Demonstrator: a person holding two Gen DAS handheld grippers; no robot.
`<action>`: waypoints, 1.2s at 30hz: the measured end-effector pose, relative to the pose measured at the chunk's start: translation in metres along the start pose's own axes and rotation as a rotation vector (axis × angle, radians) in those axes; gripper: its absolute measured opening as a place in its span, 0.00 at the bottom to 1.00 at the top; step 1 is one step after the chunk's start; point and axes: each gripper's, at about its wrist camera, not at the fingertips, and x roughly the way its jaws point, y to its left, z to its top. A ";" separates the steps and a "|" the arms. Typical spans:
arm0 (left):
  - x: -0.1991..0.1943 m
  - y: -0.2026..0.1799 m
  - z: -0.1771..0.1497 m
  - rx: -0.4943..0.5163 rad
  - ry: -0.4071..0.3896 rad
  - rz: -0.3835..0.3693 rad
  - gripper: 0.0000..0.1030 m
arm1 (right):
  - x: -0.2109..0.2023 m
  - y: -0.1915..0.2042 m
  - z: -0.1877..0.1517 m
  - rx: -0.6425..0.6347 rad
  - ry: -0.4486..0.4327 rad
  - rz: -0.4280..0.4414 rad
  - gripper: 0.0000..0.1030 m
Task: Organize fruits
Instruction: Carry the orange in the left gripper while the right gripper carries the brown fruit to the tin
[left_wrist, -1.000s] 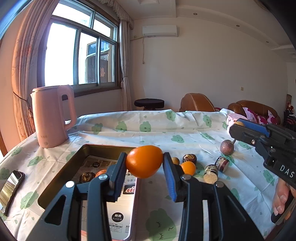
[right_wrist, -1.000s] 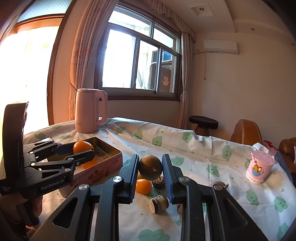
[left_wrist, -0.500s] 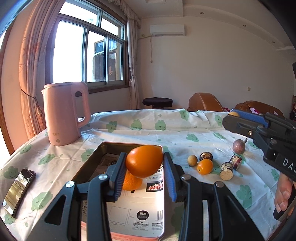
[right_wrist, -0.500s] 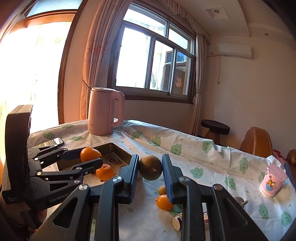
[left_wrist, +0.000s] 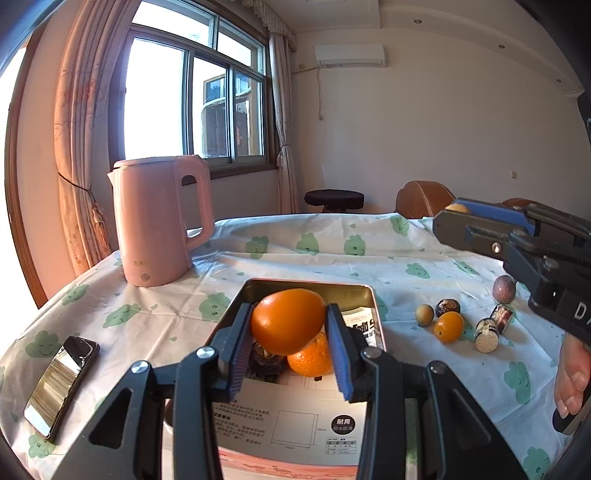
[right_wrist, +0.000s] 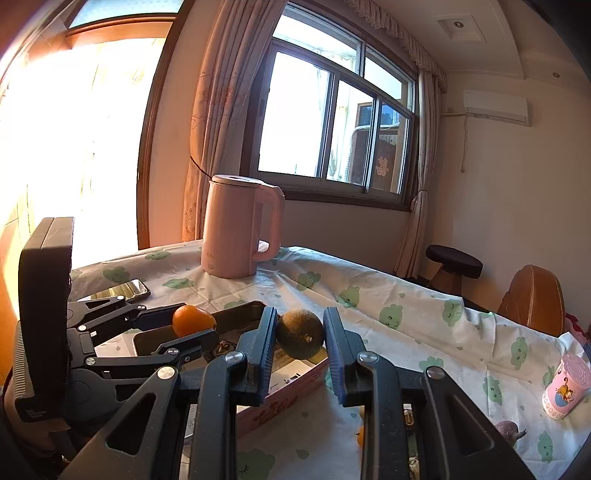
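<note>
Hand-held gripper (left_wrist: 290, 334) clamps orange (left_wrist: 287, 320) (box (left_wrist: 295, 421) label: 耐用).

"耐用" on tin's paper sheet (left_wrist: 295, 417), "DA" on right claw (left_wrist: 448, 218)

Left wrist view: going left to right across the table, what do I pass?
Phone → pink kettle → orange held in the left gripper over the tin → small yellow-brown fruit → small orange fruit → purple fruit.
</note>
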 end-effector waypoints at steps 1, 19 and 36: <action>0.000 0.002 0.000 -0.001 0.001 0.005 0.40 | 0.002 0.003 0.001 -0.002 0.002 0.006 0.27; 0.013 0.033 -0.004 -0.013 0.052 0.056 0.39 | 0.037 0.028 -0.007 -0.003 0.065 0.075 0.27; 0.028 0.040 -0.008 -0.022 0.144 0.045 0.39 | 0.059 0.039 -0.026 0.008 0.157 0.129 0.27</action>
